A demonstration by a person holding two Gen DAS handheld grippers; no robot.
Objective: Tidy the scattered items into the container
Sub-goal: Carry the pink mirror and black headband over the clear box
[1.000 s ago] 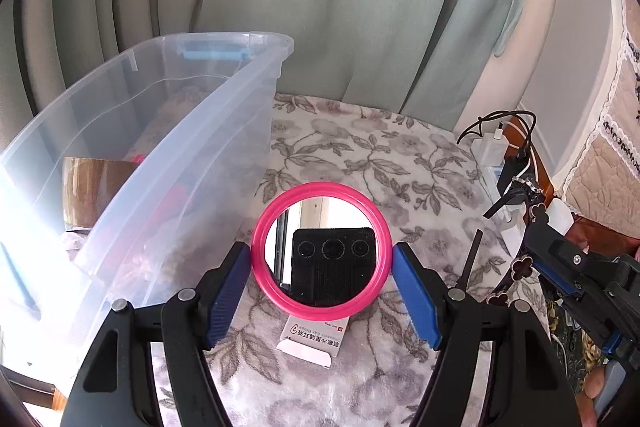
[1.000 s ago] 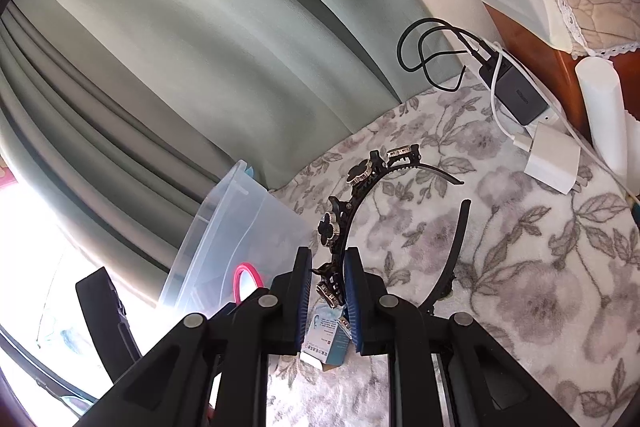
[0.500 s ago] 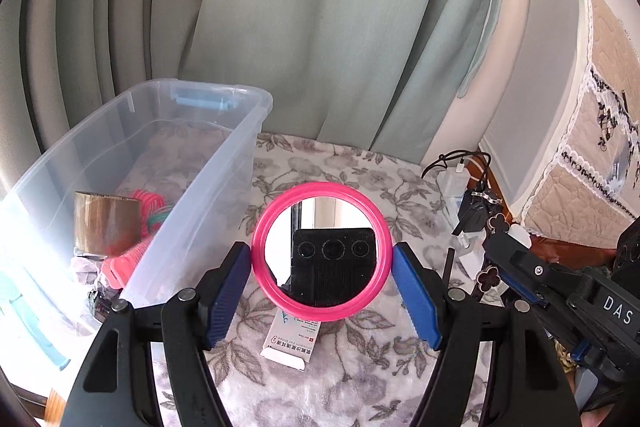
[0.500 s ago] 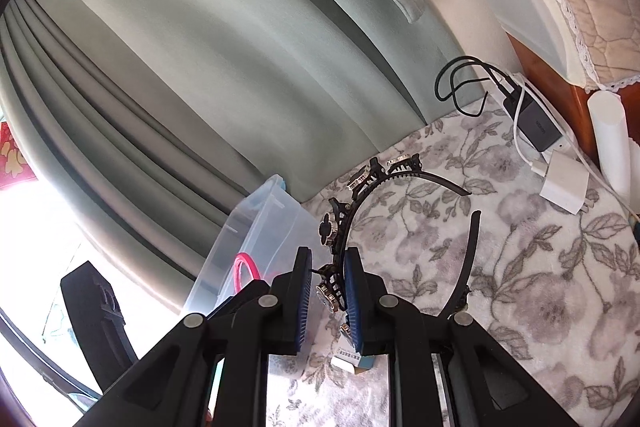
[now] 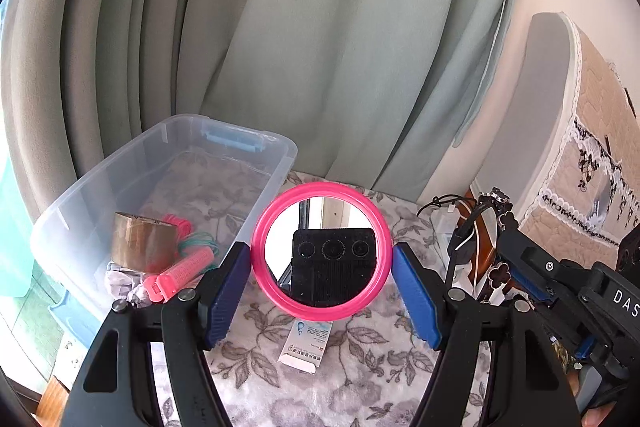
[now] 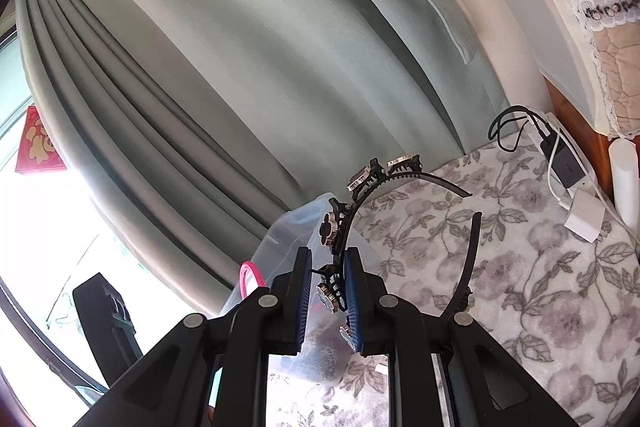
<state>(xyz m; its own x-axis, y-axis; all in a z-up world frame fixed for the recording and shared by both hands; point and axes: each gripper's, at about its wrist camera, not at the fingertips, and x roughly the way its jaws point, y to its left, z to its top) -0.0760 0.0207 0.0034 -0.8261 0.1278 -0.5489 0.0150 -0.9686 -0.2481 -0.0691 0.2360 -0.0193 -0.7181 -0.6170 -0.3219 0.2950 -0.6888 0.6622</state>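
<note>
My left gripper is shut on a round pink-rimmed mirror, held upright above the flowered tablecloth; the mirror reflects the gripper's camera. To its left stands the clear plastic bin, which holds a brown tape roll, a pink hair roller and coloured bands. My right gripper is shut on a black headband with flower ornaments, lifted off the table; the headband also shows at the right of the left wrist view. The bin lies just beyond the right gripper's fingers.
A small white packet lies on the tablecloth under the mirror. A black charger with cables and a white adapter sit at the table's far right. Green curtains hang behind, and a quilted cover is at the right.
Both grippers have risen with their loads; the bin's inside and its contents have come into the left wrist view, and the bin and table sit lower in both views.
</note>
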